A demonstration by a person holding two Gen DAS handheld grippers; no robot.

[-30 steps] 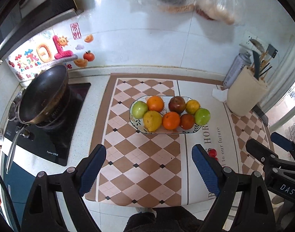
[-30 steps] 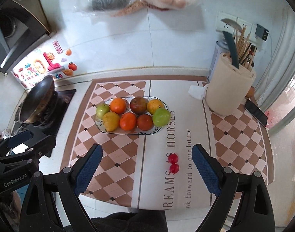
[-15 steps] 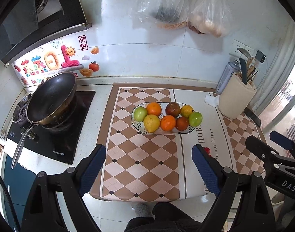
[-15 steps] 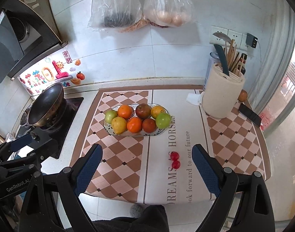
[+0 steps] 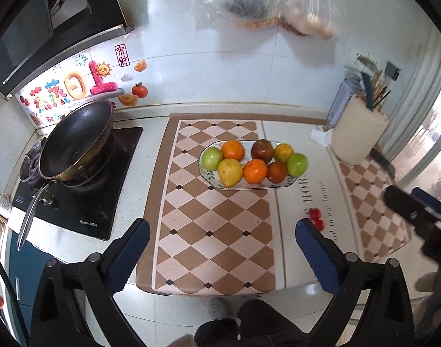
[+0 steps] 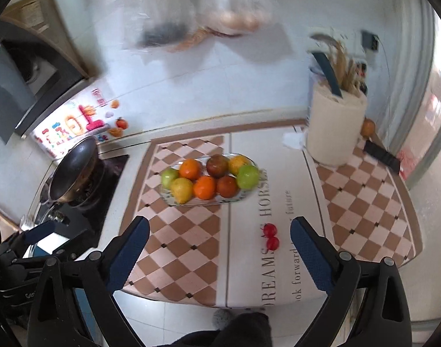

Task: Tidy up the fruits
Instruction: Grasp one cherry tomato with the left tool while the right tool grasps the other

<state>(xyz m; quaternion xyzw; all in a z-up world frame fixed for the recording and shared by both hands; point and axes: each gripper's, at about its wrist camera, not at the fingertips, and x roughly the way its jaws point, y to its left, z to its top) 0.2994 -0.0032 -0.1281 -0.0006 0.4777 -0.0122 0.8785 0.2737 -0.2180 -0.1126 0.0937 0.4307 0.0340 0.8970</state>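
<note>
With both grippers' fingers [image 6: 307, 245] wide and empty, the right gripper [image 6: 219, 241] should settle squarely over the two small red fruits [image 6: 270, 235] near the plate [image 6: 174, 201] on the worktop [image 6: 278, 173].

right gripper [image 6: 219, 245] shifted nearer the two small red fruits [image 6: 270, 235], left gripper [image 5: 220, 253] slightly lower

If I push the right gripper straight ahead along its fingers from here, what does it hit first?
Probably the printed mat on the counter. The open right gripper hangs above the counter's near edge, tilted down, with the two small red fruits just right of centre between its fingers. The fruit plate lies farther back. Depth is uncertain.
</note>
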